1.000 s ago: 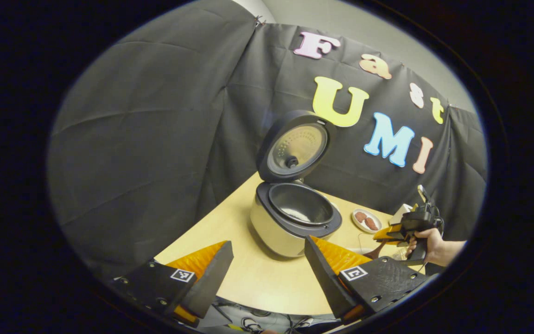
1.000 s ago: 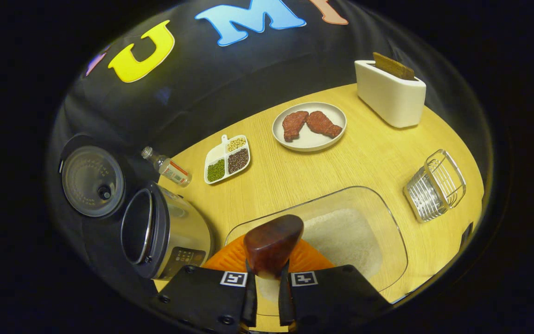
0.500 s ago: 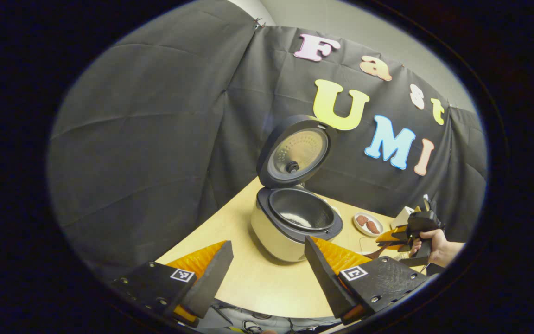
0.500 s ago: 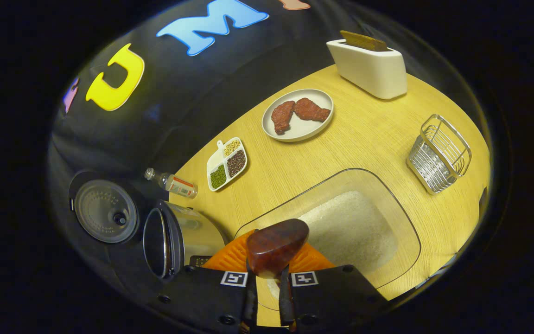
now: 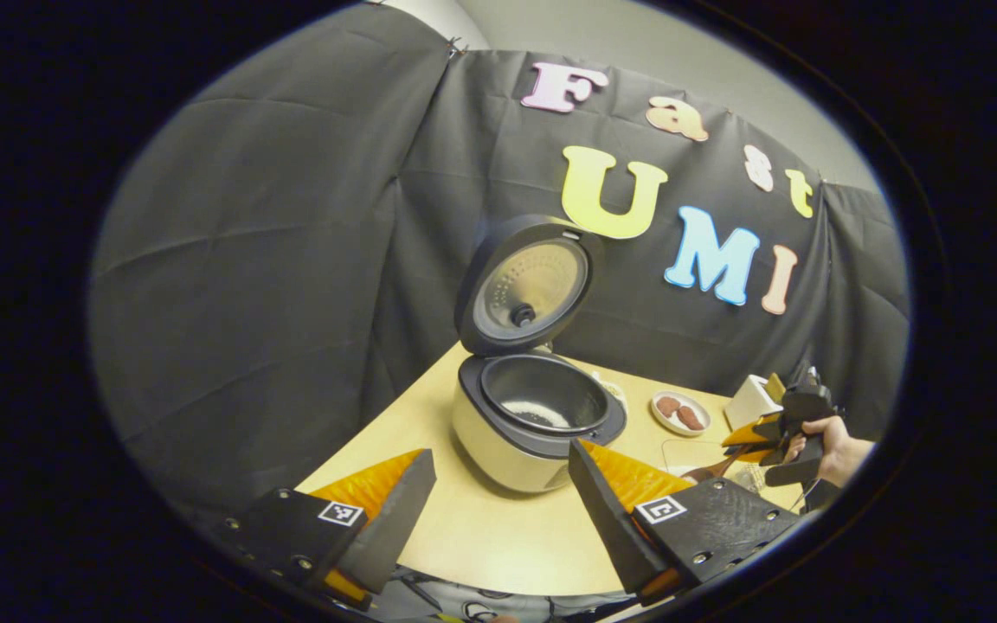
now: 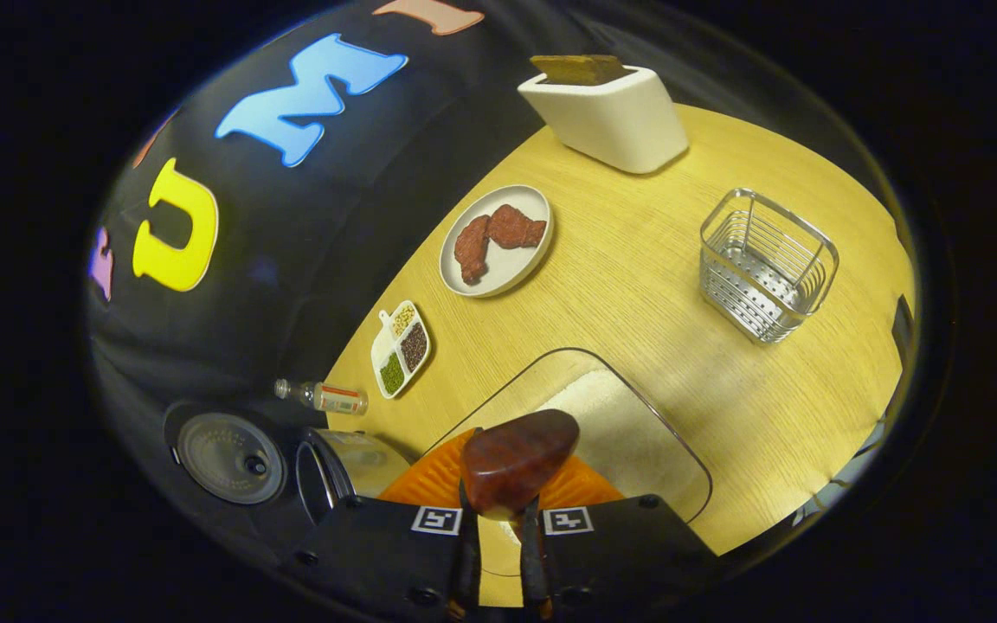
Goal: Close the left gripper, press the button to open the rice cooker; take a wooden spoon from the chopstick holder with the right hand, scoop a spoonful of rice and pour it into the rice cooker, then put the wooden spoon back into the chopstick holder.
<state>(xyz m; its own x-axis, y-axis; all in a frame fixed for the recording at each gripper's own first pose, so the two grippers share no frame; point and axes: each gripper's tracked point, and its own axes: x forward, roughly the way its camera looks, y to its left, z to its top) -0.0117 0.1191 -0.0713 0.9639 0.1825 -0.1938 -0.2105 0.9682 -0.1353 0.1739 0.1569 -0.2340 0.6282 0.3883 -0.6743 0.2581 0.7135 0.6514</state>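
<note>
The rice cooker [image 5: 533, 424] stands on the table with its lid [image 5: 526, 285] raised and some white rice in the pot. My left gripper [image 5: 498, 510] hangs open in front of it, nothing between its fingers. In the right gripper view my right gripper [image 6: 498, 519] is shut on the handle of the wooden spoon [image 6: 516, 459], whose dark bowl sits over the clear rice container [image 6: 589, 353]. The wire chopstick holder [image 6: 767, 268] stands farther off to the right. The cooker [image 6: 334, 459] lies at the lower left. In the left gripper view the right gripper [image 5: 775, 433] shows in a hand.
On the wooden table [image 6: 637, 285] are a plate with two pieces of meat [image 6: 498, 242], a white toaster [image 6: 611, 108], a divided dish of beans [image 6: 399, 350] and a small bottle lying on its side [image 6: 330, 398]. Black cloth walls the back.
The right gripper view has swung round with the spoon: the chopstick holder has come nearer the middle and the cooker has slid to the lower left. The left gripper has drifted slightly, still open.
</note>
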